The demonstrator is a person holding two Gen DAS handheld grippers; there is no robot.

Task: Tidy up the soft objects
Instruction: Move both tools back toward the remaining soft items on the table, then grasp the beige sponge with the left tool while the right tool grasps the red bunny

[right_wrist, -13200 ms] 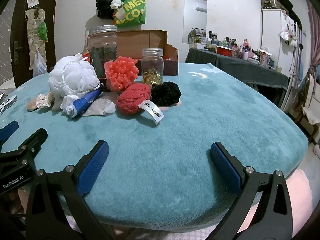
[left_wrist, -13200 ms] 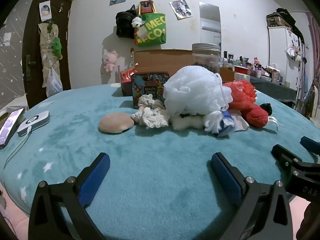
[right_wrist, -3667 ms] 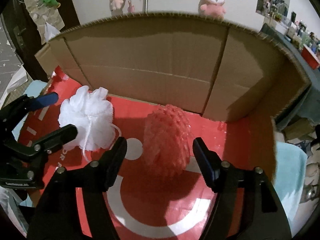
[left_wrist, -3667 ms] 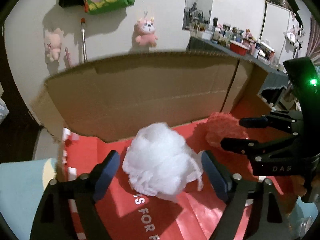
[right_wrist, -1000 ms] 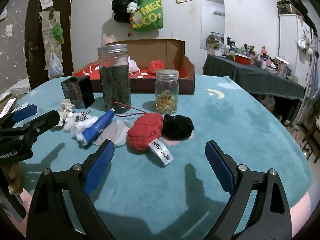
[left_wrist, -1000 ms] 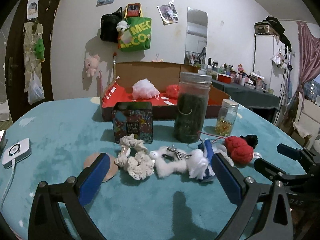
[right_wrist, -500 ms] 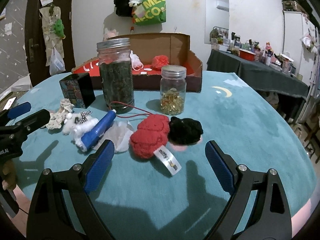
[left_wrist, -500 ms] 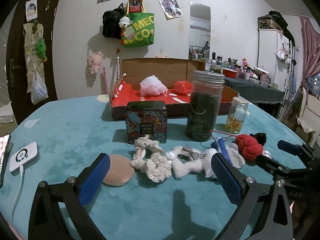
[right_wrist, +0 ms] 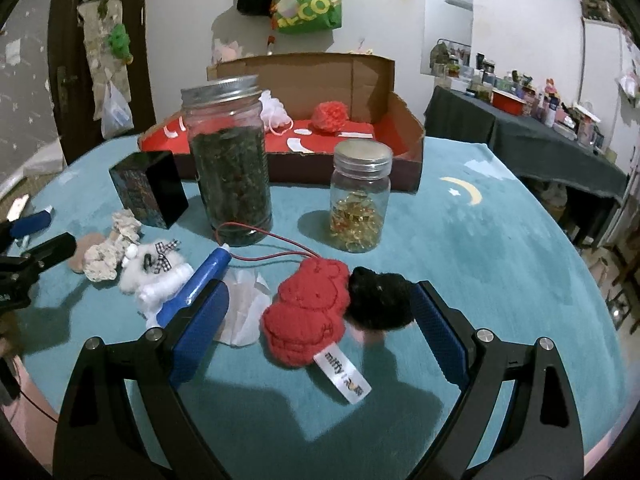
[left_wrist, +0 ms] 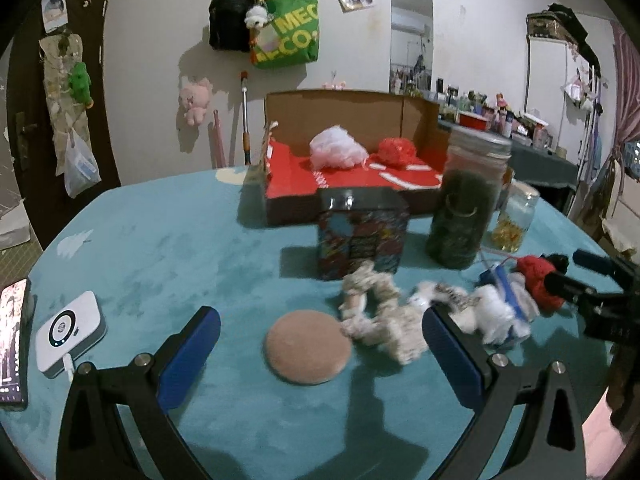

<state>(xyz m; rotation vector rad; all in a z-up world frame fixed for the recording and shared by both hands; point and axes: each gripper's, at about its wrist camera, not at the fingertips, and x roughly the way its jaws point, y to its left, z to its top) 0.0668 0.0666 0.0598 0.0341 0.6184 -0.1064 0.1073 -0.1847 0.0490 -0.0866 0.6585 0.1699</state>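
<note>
On the teal plush tablecloth [left_wrist: 160, 240], taking the tall glass jar of dark leaves with a metal lid [right_wrist: 228, 168] as the landmark, the things run left to right. Far to its left lie a dark phone [left_wrist: 12, 332] and a white rounded device on a cable [left_wrist: 70, 332]. Nearer, the left gripper [left_wrist: 320, 336] hovers low over the cloth with its blue-padded jaws spread wide and nothing between them; ahead of the gap lies a flat round tan puff [left_wrist: 308, 346]. Just right of the puff sits a knotted cream fabric scrunchie [left_wrist: 380, 316], then a white fluffy plush with a checked bow [right_wrist: 154, 276], blurred in the left view, so its shape is hard to make out there. A dark printed tin box [right_wrist: 148, 188] stands just left of the jar. Behind the jar is an open cardboard box with a red floor [right_wrist: 404, 136], holding a white mesh bath pouf [left_wrist: 338, 148] and a red mesh pouf [right_wrist: 330, 116]. In front of the jar lie a blue tube with a red cord [right_wrist: 196, 284] and white crumpled tissue [right_wrist: 244, 312]. To the jar's right stands a small jar of yellow capsules [right_wrist: 360, 196]. The right gripper [right_wrist: 320, 328] is also spread wide, flanking a red knitted plush with a white label [right_wrist: 310, 312] and a black fuzzy ball [right_wrist: 380, 300] touching it.
</note>
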